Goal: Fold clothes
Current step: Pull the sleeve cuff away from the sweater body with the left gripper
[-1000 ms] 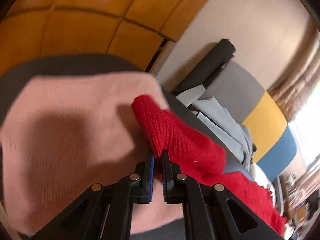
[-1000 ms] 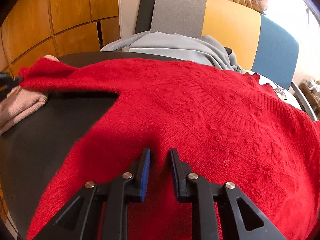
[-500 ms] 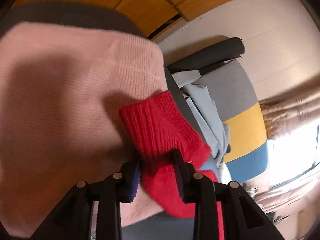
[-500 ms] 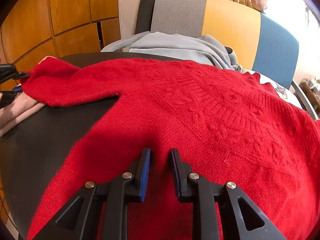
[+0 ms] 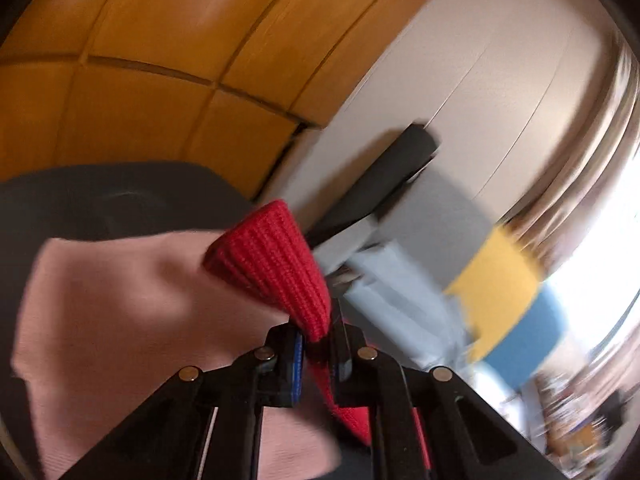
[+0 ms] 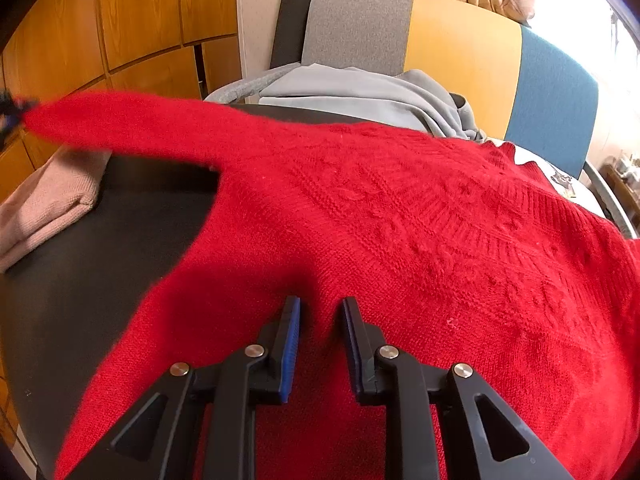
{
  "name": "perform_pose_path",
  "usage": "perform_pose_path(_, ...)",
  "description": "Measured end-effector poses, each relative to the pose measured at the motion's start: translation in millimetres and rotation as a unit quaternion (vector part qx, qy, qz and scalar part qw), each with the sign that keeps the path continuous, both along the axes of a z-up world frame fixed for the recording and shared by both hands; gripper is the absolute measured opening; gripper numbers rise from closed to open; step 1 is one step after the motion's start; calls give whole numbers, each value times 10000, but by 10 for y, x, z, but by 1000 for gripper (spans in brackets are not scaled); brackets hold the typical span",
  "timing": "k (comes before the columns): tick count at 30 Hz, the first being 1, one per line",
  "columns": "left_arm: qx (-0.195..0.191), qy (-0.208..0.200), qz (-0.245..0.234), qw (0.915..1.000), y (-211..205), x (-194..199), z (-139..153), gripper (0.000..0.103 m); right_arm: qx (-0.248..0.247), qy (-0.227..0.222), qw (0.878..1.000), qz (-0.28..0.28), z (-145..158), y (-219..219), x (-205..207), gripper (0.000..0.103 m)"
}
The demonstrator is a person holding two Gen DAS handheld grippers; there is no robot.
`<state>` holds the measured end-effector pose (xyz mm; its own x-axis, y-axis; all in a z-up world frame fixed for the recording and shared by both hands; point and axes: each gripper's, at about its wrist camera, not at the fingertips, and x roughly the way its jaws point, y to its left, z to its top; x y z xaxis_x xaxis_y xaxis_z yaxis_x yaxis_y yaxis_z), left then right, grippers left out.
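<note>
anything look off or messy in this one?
Nothing damaged. The red sweater lies flat except one sleeve, lifted off the table as the left gripper closes on its cuff. Right gripper pins the body.

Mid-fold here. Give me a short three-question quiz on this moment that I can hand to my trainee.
1. True or false: the left gripper has the red sweater's ribbed cuff between its closing jaws.
2. Which garment lies under the raised sleeve? A) pink sweater B) grey garment C) a blue towel
3. Fill in: the right gripper rests on the sweater's ____ .

Key:
1. True; the cuff sticks up from between the pads.
2. A; it lies on the dark table, at the left edge.
3. Body, near the lower hem; whether it pinches the knit is unclear.
</note>
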<state>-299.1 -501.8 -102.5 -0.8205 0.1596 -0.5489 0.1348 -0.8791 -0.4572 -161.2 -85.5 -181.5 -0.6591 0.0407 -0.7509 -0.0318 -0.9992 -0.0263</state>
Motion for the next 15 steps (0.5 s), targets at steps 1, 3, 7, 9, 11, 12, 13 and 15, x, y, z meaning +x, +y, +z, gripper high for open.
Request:
perform_pose_path(1, -189, -322, -8, 9993, 11, -12, -159, 9, -9, 0, 10000, 2, -1, 5, 2, 22)
perform_pose_path(3, -225, -845, -39, 9962, 1, 2, -462, 12, -35, 2, 10000, 6, -2, 20, 7, 22)
perform_pose_path(7, 368, -816, 190, 9958, -102, 279, -562, 21, -58, 9, 10000, 11, -3, 30, 12, 22)
perform_pose_path(9, 558, -712, 383, 9952, -82, 475, -479, 21, -64, 17, 10000, 9, -1, 32, 13, 22)
perform_pose_path(11, 737, -534, 201, 9956, 136, 689, -398, 21, -53, 18, 10000, -21, 0, 34, 10, 24)
perform_pose_path(12, 808, -464, -68, 9956, 318, 775, -364, 21, -43, 16, 10000, -43, -1, 36, 7, 27)
perform_pose_path(13, 787, -484, -453, 9947, 550, 827, -337, 21, -33, 14, 10000, -64, -1, 37, 4, 30)
perform_pose_path(15, 641, -586, -1387, 9865, 1188, 922, -305, 21, -132, -13, 9999, -72, 9, 62, -8, 39)
